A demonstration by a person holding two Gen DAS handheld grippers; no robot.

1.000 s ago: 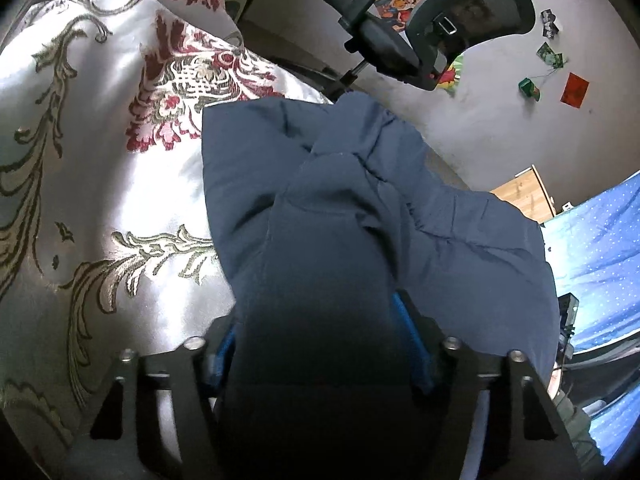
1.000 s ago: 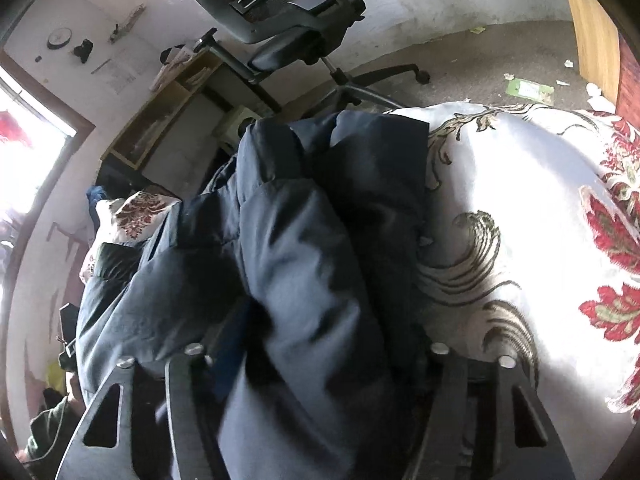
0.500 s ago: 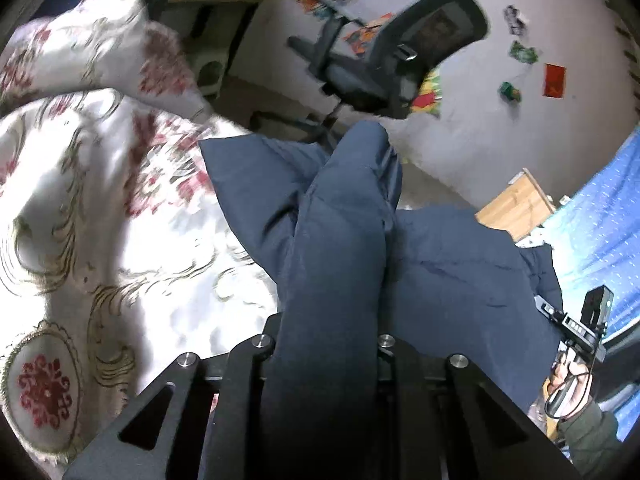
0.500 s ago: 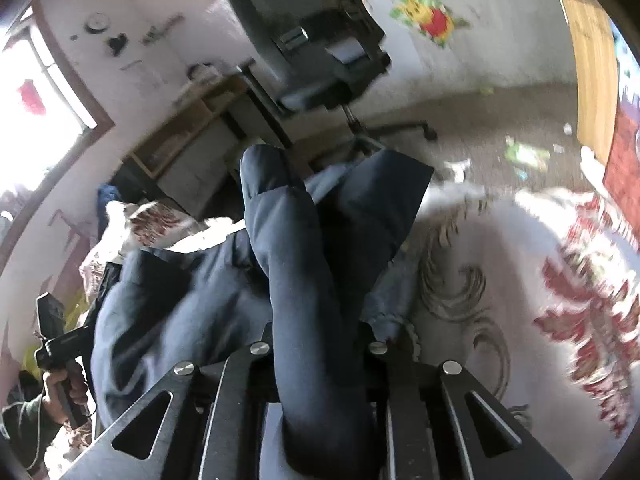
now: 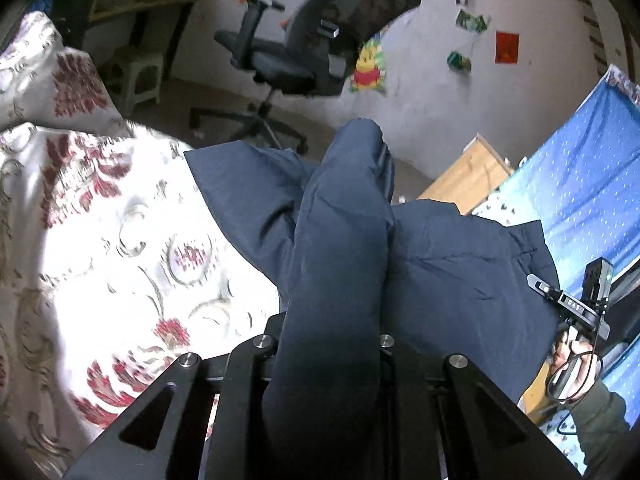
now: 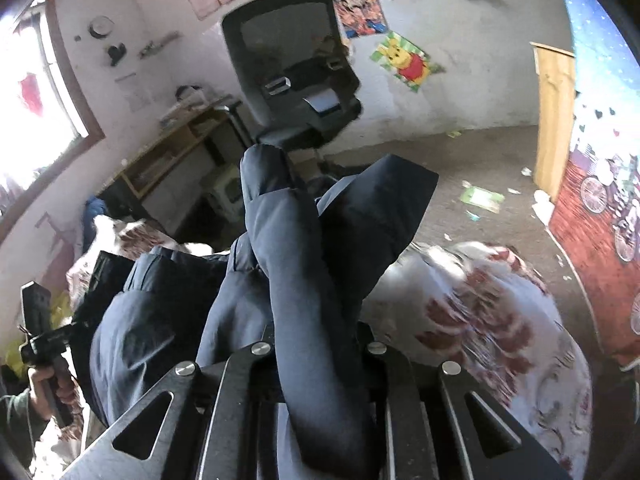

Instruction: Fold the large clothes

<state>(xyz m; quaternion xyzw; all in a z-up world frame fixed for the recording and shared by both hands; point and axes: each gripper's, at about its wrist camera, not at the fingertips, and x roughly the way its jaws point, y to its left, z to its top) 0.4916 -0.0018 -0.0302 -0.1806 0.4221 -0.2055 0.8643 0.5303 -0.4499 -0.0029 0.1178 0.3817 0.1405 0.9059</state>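
Left gripper [image 5: 332, 344] and right gripper [image 6: 316, 344] each clench a fold of the padded navy-blue jacket [image 5: 452, 272] above the floral white bedspread [image 5: 132, 240].

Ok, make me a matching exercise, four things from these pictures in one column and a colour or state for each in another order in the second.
Things:
1. padded navy jacket
2. mesh-backed office chair
3. floral satin bedspread
4. square paper on the wall

Colour or state:
A. red
B. white with red flowers
C. pinched in both pairs of jaws
D. black, standing on the floor

Pairs: 1-C, 2-D, 3-B, 4-A
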